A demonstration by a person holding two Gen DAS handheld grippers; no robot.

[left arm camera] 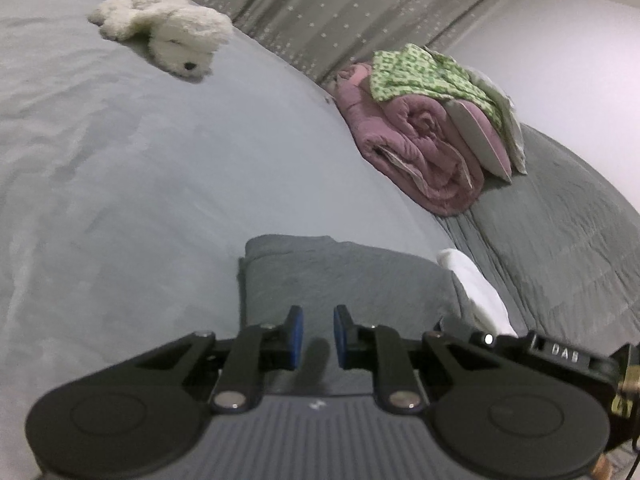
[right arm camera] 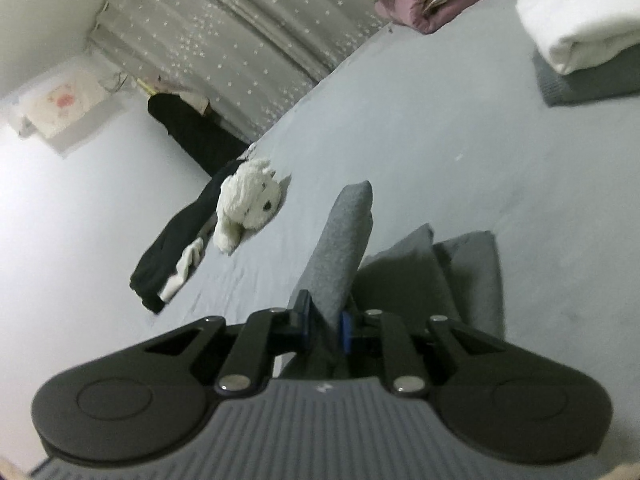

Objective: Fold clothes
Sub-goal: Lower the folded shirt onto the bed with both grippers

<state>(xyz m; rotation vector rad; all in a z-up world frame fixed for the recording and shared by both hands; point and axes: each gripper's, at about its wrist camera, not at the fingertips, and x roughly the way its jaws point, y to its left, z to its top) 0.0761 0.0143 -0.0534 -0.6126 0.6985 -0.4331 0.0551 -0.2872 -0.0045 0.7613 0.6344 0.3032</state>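
Ok, left wrist view first. The left gripper (left arm camera: 318, 336) has its pads a narrow gap apart, and I see nothing pinched between them, so it reads as empty. Folded grey cloth (left arm camera: 340, 276) lies on the bed sheet (left arm camera: 120, 160) just past the tips, with a white bundle (left arm camera: 476, 292) at its right end. I can't tell if this is the piece being worked or a finished stack. A plush dog (left arm camera: 176, 36) sits well apart, up the bed. A pink quilt (left arm camera: 420, 148) with green patterned cloth (left arm camera: 424, 76) on top lies by the starred curtain (left arm camera: 340, 4). Nothing blocks the near area.

Right wrist view. The right gripper (right arm camera: 326, 322) is clamped on the grey garment (right arm camera: 344, 252). One strip stands up out of the jaws, and the rest lies bunched on the sheet beside it.

My read is that it's soft, light knit with no stiffness, so it droops wherever it's unsupported. It isn't fragile and isn't slippery against the pads. One pinch point lets it twist, so it's best held at two corners or along a hem, with the left taking the opposite edge.

The plush dog (right arm camera: 248, 204) and a black garment (right arm camera: 172, 252) are off to the left, near enough to snag a wide swing. The white bundle (right arm camera: 580, 36) sits on another grey folded piece (right arm camera: 580, 84) far right, clear of the work.
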